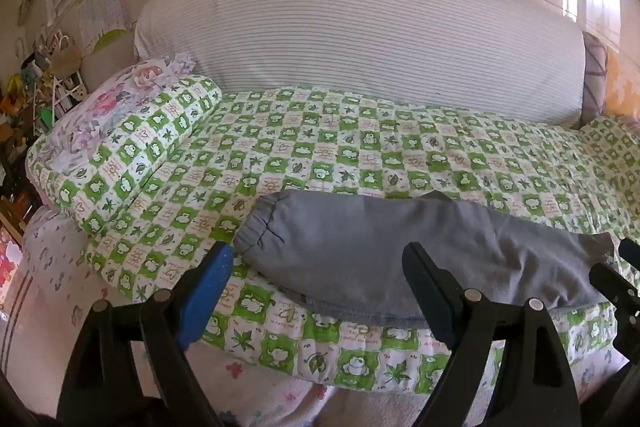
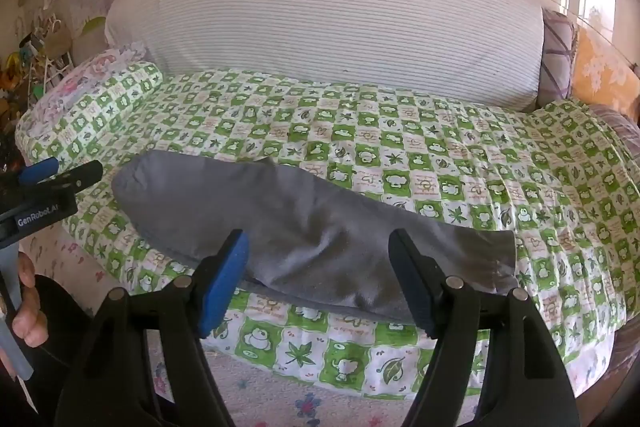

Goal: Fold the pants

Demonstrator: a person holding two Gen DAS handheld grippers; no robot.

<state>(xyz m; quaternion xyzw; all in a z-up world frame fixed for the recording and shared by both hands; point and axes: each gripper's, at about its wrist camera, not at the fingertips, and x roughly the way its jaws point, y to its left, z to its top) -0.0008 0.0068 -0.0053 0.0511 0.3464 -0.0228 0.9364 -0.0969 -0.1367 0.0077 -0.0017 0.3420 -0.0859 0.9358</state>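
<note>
Grey pants (image 1: 400,251) lie folded lengthwise on the green checked quilt (image 1: 320,147), elastic waistband at the left end. They also show in the right wrist view (image 2: 300,227). My left gripper (image 1: 320,267) is open and empty, just short of the pants' near edge. My right gripper (image 2: 316,259) is open and empty over the pants' near right part. The left gripper (image 2: 60,175) shows at the left edge of the right wrist view. The right gripper's fingers (image 1: 616,279) show at the right edge of the left wrist view.
A long striped white bolster (image 1: 360,47) lies along the wall behind the quilt (image 2: 440,155). A floral pillow (image 1: 120,99) sits at the left end. A cluttered shelf (image 1: 40,87) stands far left. The bed's front edge (image 2: 320,379) is just below the grippers.
</note>
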